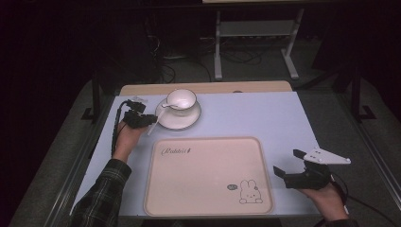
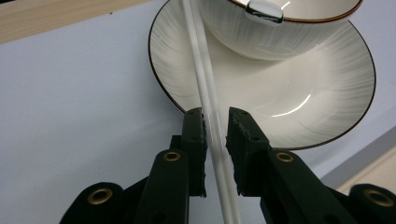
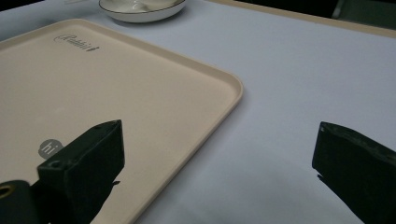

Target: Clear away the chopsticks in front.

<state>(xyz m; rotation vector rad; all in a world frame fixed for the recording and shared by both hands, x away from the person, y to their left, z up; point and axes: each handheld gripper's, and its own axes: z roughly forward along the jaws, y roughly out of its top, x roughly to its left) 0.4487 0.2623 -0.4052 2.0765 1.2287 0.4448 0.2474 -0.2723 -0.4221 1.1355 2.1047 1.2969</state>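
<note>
1. High view. In the upper left of the frame we see the left gripper (image 1: 150, 121) at the left rim of the saucer (image 1: 189, 120), with its jaws around the handle of a white spoon (image 1: 162, 111). The spoon's head lies in the cup (image 1: 181, 99), which stands on the saucer; its handle slopes down over the saucer's rim toward the lower left. We judge the step in hand to be the taking of the spoon from the cup. The tray (image 1: 208, 176) lies bare in the lower centre, and the right gripper (image 1: 286, 163) rests at the lower right, just beside the tray's right edge.

2. Left gripper view. The spoon handle (image 2: 205, 88) runs from the top centre down between the two pads (image 2: 198, 135), which stand close together and appear clamped on it. The saucer (image 2: 299, 93) takes up the upper right, with the cup (image 2: 261, 39) above it. The next move, in our judgement, calls for a firm grip and a lift along the handle's own line, so that the head clears the cup's rim without tipping the cup.

3. Right gripper view. The right gripper (image 3: 219, 163) has its jaws wide apart with nothing between them, over the tray's edge (image 3: 236, 93) and the table (image 3: 303, 79).

4. Writing. The tray bears a script word at its upper left, which we read as "Rabbit" (image 1: 176, 151), though its last letters are unclear. A small grey bubble reads "hi" (image 3: 50, 148), and a drawn rabbit (image 1: 250, 192) sits beside it at the tray's lower right.
</note>
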